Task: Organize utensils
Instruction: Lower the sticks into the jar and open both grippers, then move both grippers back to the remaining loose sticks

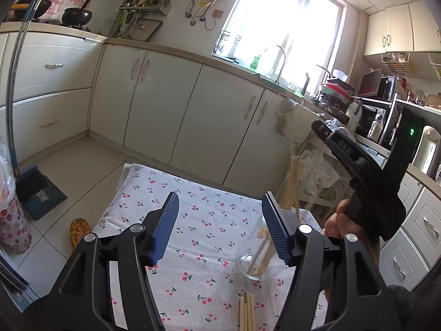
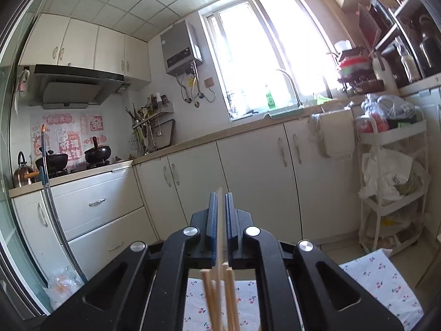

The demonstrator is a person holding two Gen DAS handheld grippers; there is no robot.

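My left gripper (image 1: 220, 207) is open and empty above a cherry-print cloth (image 1: 193, 220) on a small table. A clear glass (image 1: 257, 253) stands on the cloth by the right finger, with several wooden chopsticks standing in it. More chopsticks (image 1: 246, 313) lie flat on the cloth near the front. My right gripper (image 2: 220, 209) is shut on a single chopstick (image 2: 220, 220), held upright above other chopstick tops (image 2: 217, 298). The right gripper (image 1: 366, 176) and the hand holding it show in the left wrist view, above the glass.
Cream kitchen cabinets (image 1: 193, 115) run along the far wall, with a sink under the window (image 1: 275, 63). A broom and dustpan (image 1: 35, 187) stand at the left. A white trolley (image 2: 391, 182) with bags stands at the right. A stove with pots (image 2: 71, 157) is far left.
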